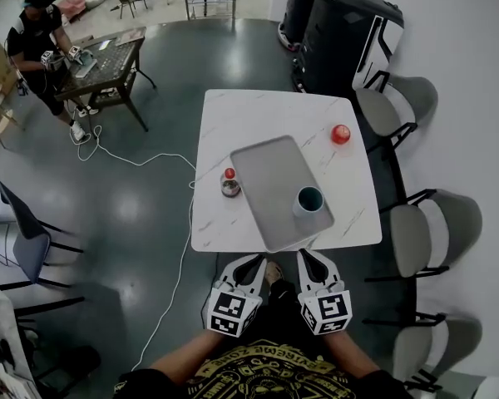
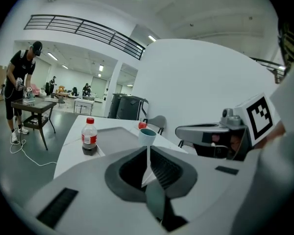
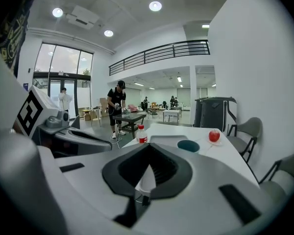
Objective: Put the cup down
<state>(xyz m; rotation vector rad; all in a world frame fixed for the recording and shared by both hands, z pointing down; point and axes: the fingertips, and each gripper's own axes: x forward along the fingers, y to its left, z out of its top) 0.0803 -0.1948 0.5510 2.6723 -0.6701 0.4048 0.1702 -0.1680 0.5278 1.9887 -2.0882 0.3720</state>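
Two grippers and a handful of things were all there was to watch. The white marble-patterned desk [image 1: 224, 115] carried a grey tray [image 1: 270, 181] laid across its middle, probably there as the place for setting things down. Short of the desk's near edge, close to the person's body, hung the left gripper [image 1: 258, 259] and the right gripper [image 1: 306, 257], side by side and pointing toward the tray. Each had its jaws pressed together on nothing. Held there, I judged, they stood no chance of knocking anything over.

The cup [image 1: 309, 200], pale outside and teal inside, stood upright on the tray's near right corner. Nothing touched it and it was well apart from both grippers, so the putting-down looked done to me. A small red-capped drinks bottle [image 1: 230, 183] stood on the desk just beside the tray's left edge. A round red fruit [image 1: 340, 134], an apple by the look of it, sat toward the far right corner.
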